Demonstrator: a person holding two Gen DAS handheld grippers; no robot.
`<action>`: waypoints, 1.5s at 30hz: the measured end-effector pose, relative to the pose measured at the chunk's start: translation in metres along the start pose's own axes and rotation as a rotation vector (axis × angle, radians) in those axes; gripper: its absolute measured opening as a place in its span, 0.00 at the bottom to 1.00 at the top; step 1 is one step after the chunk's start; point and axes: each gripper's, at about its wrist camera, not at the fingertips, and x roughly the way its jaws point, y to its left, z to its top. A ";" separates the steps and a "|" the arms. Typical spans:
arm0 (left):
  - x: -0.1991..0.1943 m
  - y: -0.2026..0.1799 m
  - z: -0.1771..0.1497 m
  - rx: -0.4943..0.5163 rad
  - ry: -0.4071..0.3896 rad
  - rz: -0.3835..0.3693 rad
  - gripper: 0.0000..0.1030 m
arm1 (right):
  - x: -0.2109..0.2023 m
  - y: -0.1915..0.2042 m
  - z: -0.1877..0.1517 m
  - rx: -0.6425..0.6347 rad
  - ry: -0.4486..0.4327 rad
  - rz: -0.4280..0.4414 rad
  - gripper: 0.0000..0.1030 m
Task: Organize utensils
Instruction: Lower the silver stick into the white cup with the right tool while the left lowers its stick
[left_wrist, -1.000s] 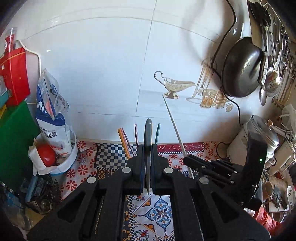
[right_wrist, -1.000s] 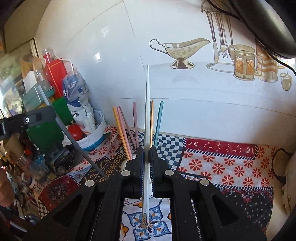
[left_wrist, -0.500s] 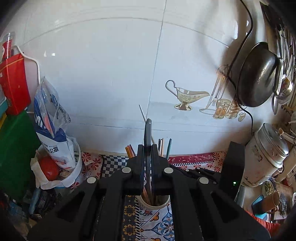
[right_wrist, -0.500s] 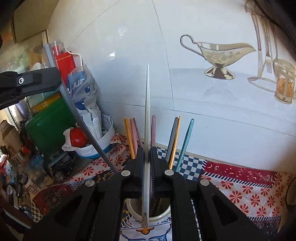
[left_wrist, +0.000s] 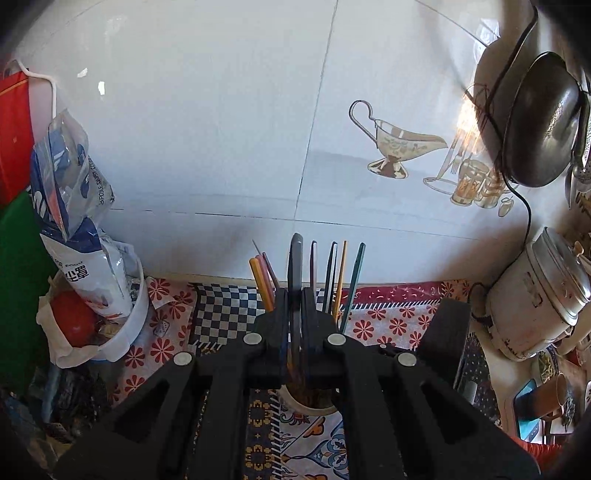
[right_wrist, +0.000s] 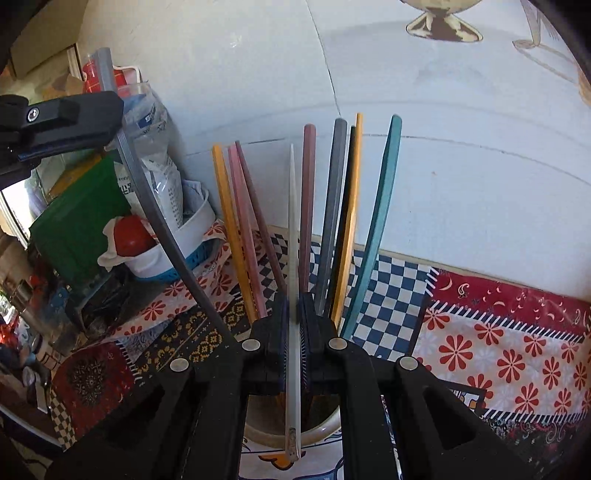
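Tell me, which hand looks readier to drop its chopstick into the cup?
Probably right. The right gripper holds its white chopstick directly above the cup; the left gripper's grey chopstick slants in from the side.

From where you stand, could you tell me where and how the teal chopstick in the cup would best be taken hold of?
Probably by the upper part of the teal chopstick, coming down from above on its right, open side. It stands tip-down in the cup, leaning away from the other chopsticks, so its top is free and the fingers can close across it.
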 end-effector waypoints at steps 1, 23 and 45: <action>0.002 0.000 0.000 0.002 0.004 -0.002 0.04 | 0.002 0.000 -0.002 -0.002 0.009 -0.004 0.06; 0.005 0.001 -0.006 0.001 0.025 0.008 0.04 | -0.001 0.001 -0.023 -0.032 0.178 -0.039 0.05; 0.014 -0.010 -0.014 0.028 0.074 -0.008 0.09 | -0.049 -0.005 -0.037 -0.064 0.254 -0.032 0.06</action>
